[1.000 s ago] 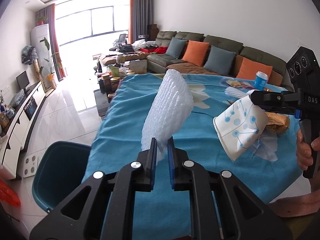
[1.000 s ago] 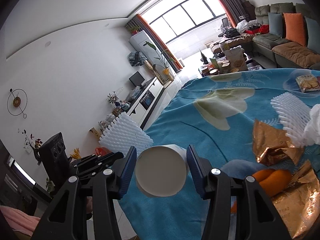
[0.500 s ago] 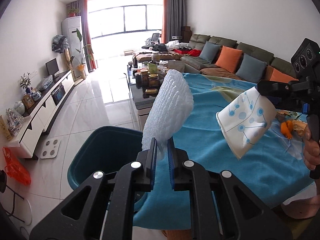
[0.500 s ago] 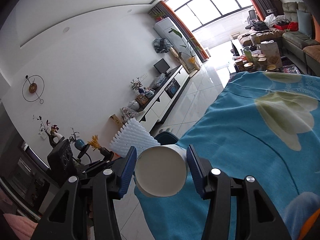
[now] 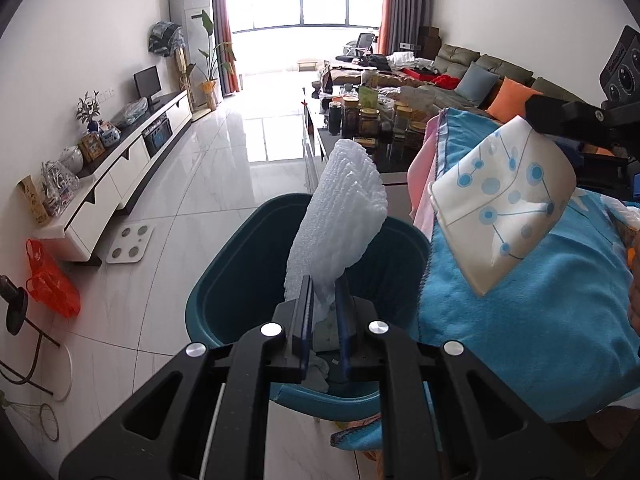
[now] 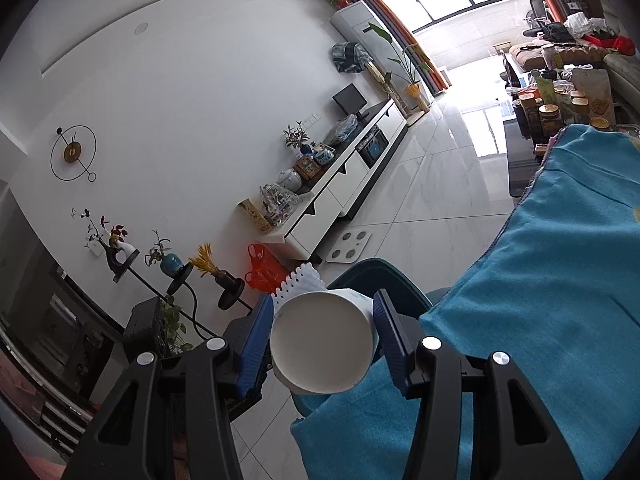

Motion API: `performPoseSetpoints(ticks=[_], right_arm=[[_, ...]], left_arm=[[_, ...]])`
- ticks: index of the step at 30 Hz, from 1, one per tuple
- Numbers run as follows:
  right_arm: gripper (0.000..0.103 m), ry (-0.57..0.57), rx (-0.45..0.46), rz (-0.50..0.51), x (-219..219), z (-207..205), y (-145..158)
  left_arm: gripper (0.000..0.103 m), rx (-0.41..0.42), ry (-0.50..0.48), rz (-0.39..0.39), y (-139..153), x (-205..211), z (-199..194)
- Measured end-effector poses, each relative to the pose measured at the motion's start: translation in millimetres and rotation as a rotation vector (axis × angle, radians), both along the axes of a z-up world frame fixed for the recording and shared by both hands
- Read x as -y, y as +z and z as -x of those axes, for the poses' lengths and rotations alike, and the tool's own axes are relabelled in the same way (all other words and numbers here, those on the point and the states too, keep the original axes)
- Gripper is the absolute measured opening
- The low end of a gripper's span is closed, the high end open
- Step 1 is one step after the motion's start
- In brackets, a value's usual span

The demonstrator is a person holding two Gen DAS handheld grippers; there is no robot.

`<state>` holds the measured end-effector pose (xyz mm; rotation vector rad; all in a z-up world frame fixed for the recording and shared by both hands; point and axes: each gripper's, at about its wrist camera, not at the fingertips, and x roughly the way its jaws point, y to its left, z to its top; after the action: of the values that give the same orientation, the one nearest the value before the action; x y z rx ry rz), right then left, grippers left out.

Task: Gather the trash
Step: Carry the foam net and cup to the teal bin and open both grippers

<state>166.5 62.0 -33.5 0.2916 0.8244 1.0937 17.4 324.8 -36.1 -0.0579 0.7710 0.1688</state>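
My left gripper (image 5: 325, 300) is shut on a white foam net sleeve (image 5: 340, 216), which stands up over the open mouth of a teal trash bin (image 5: 224, 292) on the floor. In the left wrist view my right gripper comes in from the upper right, shut on a white paper cup with blue dots (image 5: 504, 204), held above the table's corner beside the bin. In the right wrist view the right gripper (image 6: 323, 338) clamps the paper cup (image 6: 324, 344) bottom-first toward the camera. Past the cup show the foam sleeve (image 6: 298, 280) and the bin's rim (image 6: 384, 272).
A blue cloth covers the table (image 5: 528, 320) to the right of the bin. On the tiled floor lie a white scale (image 5: 130, 244) and an orange bag (image 5: 50, 280). A white TV cabinet (image 5: 132, 160) runs along the left wall. A dark coffee table with jars (image 5: 368, 120) stands beyond.
Both grippers swung left off the table toward the bin, each keeping its load. The foam sleeve was over the blue cloth and now hangs over the bin's mouth; the cup is at the table's edge.
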Motion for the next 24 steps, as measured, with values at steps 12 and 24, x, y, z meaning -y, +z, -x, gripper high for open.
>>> performPoseSetpoints(ticks=[12, 24], right_arm=[[0.051, 0.015, -0.064, 0.118, -55, -14, -28], [0.052, 0.004, -0.053, 0.109, -39, -7, -23]], left_arm=[[0.017, -0.101, 0.046, 0.059, -52, -15, -36], [0.041, -0.019, 0.114, 0.101, -39, -17, -28]])
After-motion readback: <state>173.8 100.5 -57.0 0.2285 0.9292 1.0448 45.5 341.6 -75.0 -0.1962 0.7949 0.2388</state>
